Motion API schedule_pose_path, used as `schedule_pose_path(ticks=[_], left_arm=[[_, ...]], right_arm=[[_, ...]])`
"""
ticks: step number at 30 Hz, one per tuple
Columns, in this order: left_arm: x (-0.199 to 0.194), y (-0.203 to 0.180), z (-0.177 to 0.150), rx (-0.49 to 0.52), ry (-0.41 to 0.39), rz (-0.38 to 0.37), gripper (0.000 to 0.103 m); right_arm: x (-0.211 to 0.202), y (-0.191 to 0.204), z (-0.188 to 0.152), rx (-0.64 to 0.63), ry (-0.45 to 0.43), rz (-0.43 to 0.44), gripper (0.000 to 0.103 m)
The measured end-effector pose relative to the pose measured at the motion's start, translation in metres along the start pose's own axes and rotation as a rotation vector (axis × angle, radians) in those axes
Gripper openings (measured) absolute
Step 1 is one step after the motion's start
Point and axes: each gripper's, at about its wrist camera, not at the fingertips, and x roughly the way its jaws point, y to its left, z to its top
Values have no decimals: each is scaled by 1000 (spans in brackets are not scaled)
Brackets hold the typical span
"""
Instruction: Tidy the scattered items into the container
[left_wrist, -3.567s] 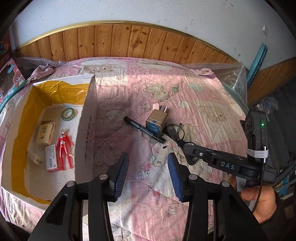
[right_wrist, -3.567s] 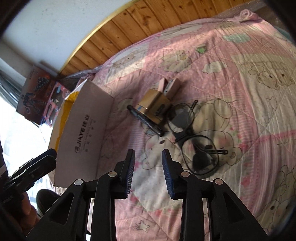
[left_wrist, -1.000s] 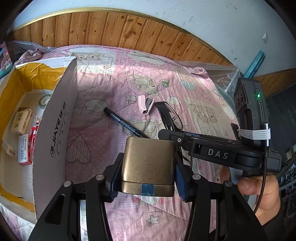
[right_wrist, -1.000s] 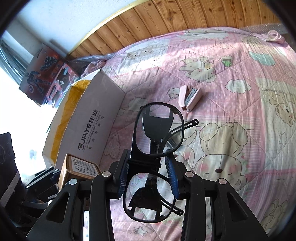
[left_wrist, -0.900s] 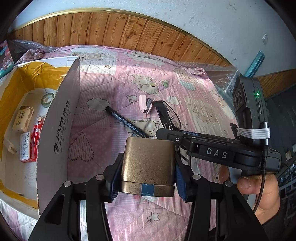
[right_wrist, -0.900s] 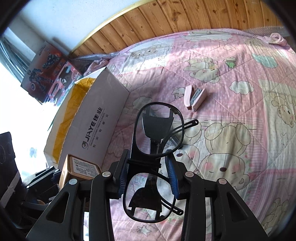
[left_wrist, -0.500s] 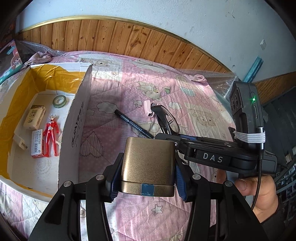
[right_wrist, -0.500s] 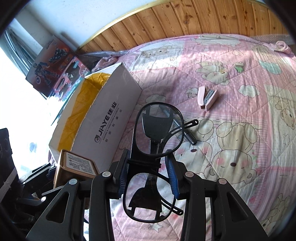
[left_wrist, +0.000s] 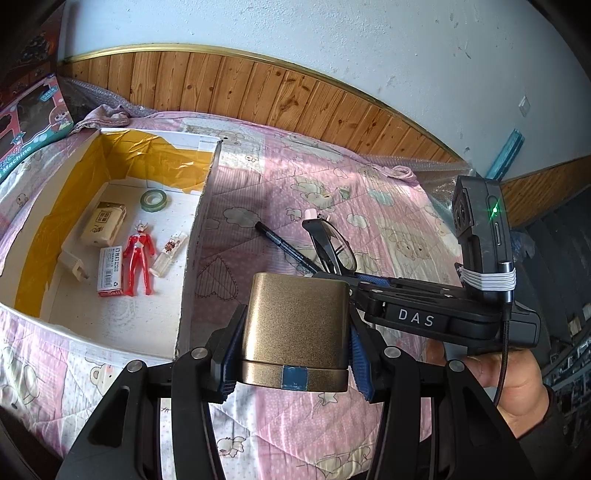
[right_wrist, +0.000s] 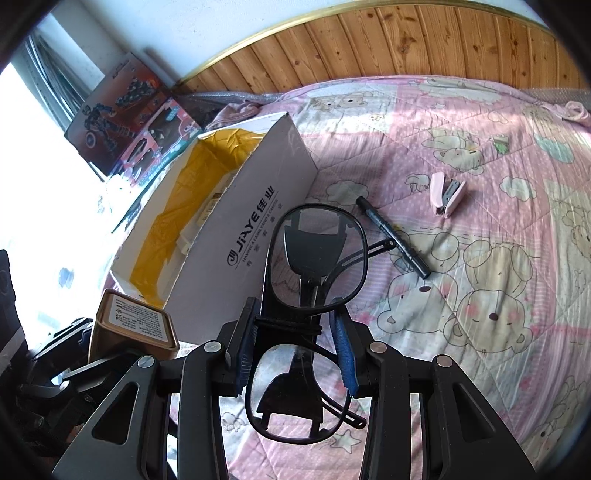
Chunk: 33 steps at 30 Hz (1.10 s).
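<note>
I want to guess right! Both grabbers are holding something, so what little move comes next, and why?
Probably the left gripper swings leftward over the white cardboard box with yellow tape. It is shut on the gold metal tin, which hangs over the pink quilt, just outside the box wall.

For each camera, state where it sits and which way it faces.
Left wrist: on the left gripper, facing the open box and bed; gold tin clamped, right gripper and hand visible.
Right wrist: on the right gripper, facing the box's outer wall; glasses clamped.
Shared: box, tin, pen, stapler.
</note>
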Motion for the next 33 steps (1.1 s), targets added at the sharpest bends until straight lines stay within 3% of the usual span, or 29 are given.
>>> schedule_pose_path(ticks=[20, 33], left_arm=[[-62, 62, -10, -69, -112, 224, 51], [-85, 98, -15, -129, -142, 267, 51]], right_arm=[[-4, 77, -13, -100, -32, 49, 40], [-3, 129, -10, -161, -66, 116, 40]])
